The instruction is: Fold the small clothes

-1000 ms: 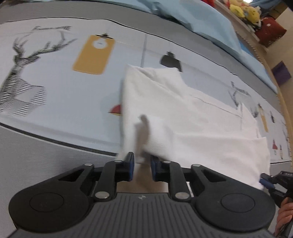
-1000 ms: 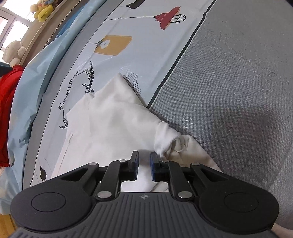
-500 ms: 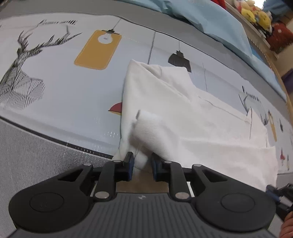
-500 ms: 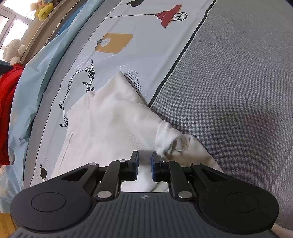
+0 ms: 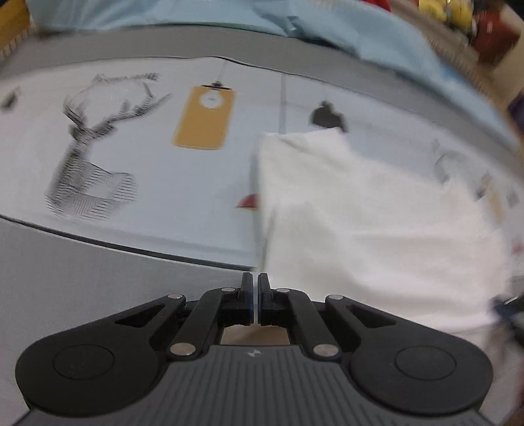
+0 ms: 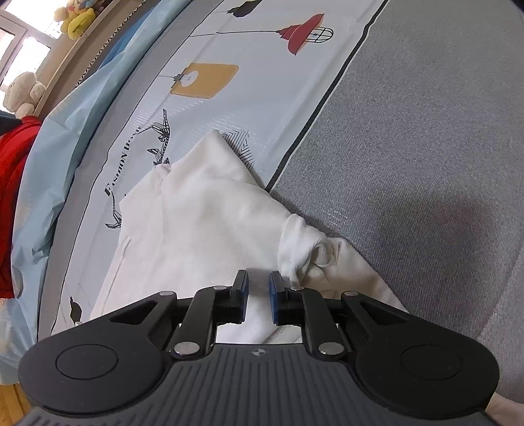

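Observation:
A small white garment [image 5: 370,216] lies on the printed bedspread, blurred in the left wrist view. My left gripper [image 5: 255,288] is shut, its tips at the garment's near left edge; a thin edge of white cloth seems to run down to them, but the blur hides whether it is pinched. In the right wrist view the same garment [image 6: 203,222] lies flat with a bunched sleeve [image 6: 304,245] at its right side. My right gripper [image 6: 258,291] is slightly open over the cloth and holds nothing.
The pale bedspread [image 5: 147,164] has deer, lamp and tag prints and a grey border [image 6: 409,147]. A light blue quilt [image 5: 327,29] lies behind. Plush toys [image 6: 75,19] and a red item [image 6: 9,203] sit at the far side.
The left gripper has shut and pulled back and left; the folded sleeve in front of it now lies flat. The right gripper has not moved.

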The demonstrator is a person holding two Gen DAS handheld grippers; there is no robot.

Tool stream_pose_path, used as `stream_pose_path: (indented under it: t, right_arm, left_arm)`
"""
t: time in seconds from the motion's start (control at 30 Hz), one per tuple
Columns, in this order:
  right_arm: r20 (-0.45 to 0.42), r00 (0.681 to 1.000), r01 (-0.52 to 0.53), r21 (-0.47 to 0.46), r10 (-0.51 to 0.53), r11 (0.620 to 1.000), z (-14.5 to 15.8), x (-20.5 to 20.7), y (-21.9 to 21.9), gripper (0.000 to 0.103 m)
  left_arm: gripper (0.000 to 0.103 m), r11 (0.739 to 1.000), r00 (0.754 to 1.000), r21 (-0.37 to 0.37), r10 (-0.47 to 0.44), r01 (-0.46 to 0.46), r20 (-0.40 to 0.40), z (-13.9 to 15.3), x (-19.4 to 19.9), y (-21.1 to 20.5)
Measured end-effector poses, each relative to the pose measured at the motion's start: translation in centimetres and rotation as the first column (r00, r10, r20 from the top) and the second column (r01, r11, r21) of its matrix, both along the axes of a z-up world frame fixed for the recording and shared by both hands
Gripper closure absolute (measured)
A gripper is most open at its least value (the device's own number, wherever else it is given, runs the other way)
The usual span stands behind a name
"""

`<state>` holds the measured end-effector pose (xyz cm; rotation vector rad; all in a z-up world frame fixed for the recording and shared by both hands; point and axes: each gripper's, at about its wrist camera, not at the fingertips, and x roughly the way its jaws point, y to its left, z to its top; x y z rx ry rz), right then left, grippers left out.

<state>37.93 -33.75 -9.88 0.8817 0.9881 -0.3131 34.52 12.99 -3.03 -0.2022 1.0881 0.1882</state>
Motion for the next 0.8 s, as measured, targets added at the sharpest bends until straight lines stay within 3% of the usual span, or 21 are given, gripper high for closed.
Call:
stream_pose_path:
  t: [0.03,0.13,0.2,0.3,0.37,0.43,0.5,0.67,0.73,0.8]
  right_arm:
    - [0.000,1.000,0.004,-0.002,-0.004,1.000,0.0,-0.1,0.0,0.089]
    - [0.003,1.000,0.008,-0.023,-0.008,1.000,0.6,-0.4,0.4,0.088]
    - [0.018,1.000,-0.010,-0.055,0.011,0.998,1.3,-0.5,1.0,0.088]
    - [0.030,0.999,-0.035,-0.065,0.037,0.997,1.6,-0.5,1.5,0.088]
    - [0.011,1.000,-0.028,-0.057,0.029,0.998,1.1,-0.4,1.3,0.088]
    - [-0.008,1.000,-0.002,-0.029,0.002,1.000,0.3,-0.4,0.7,0.089]
    - [-0.010,1.000,0.004,-0.026,-0.004,1.000,0.6,-0.5,0.5,0.088]
    - [0.070,0.996,-0.042,-0.117,0.051,0.992,3.0,-0.4,0.9,0.086]
    - [0.107,0.991,-0.061,-0.157,0.078,0.986,3.6,0.1,0.4,0.079]
    - [0.131,0.987,-0.067,-0.207,0.096,0.976,3.7,0.9,-0.4,0.060]
  left_arm:
    - [0.101,1.000,1.000,0.020,0.006,-0.006,0.019,0.4,-0.1,0.1]
    - [0.098,0.995,0.995,-0.095,0.029,-0.019,0.100,1.4,0.0,0.6]
    - [0.098,0.991,0.995,-0.137,0.016,-0.002,0.103,0.9,0.3,0.3]
    - [0.097,0.990,0.998,-0.143,-0.010,0.019,0.066,-0.8,1.2,-0.6]
    - [0.097,0.994,1.000,-0.106,-0.011,0.008,-0.025,-2.9,1.6,-0.6]
    - [0.088,0.998,0.998,-0.063,-0.007,0.003,-0.059,-3.9,1.4,-0.6]
    - [0.088,0.997,1.000,-0.078,0.013,-0.015,-0.028,-3.2,1.3,-0.2]
    - [0.073,0.989,0.994,-0.129,0.079,-0.069,0.071,-2.2,1.3,0.8]
    - [0.062,0.983,0.990,-0.159,0.109,-0.094,0.087,-2.7,1.6,1.2]
    - [0.058,0.971,0.984,-0.200,0.151,-0.130,0.098,-3.3,2.2,1.9]
